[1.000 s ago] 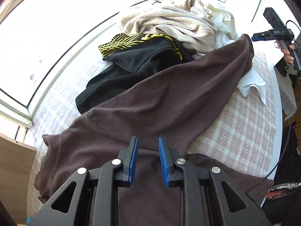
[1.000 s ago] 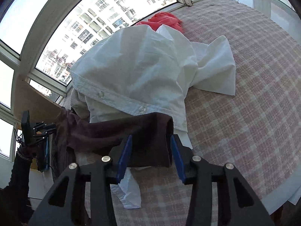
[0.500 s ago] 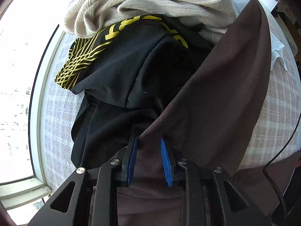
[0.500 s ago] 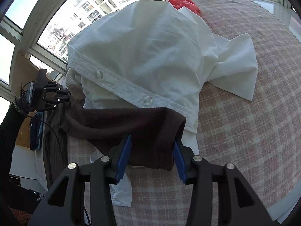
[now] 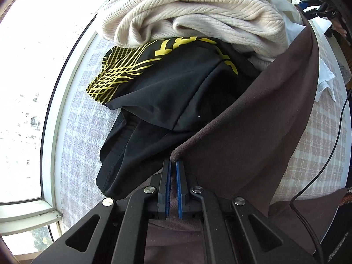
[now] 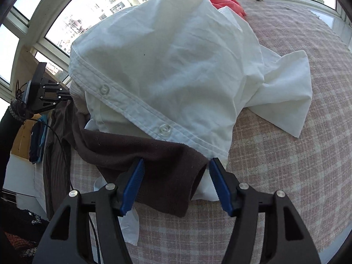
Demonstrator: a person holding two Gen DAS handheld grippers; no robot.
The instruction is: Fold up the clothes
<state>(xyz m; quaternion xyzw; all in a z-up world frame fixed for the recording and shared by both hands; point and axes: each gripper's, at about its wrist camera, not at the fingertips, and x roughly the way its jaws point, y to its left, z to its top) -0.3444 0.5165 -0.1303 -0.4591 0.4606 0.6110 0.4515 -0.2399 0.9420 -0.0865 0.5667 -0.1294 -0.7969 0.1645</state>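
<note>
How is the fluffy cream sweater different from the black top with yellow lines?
The cream sweater is pale, thick and ribbed; the black top is dark, thin and smooth. The sweater is plain, while the black top carries yellow stripes and letters. The sweater sits on top; the black top lies under it, partly squashed, with the brown garment draped over its edge. Both are crumpled and not yet folded, in the same heap on the checked cloth.

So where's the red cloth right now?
In the right wrist view, the red cloth lies at the top, peeking from behind the white shirt, near the window.
</note>
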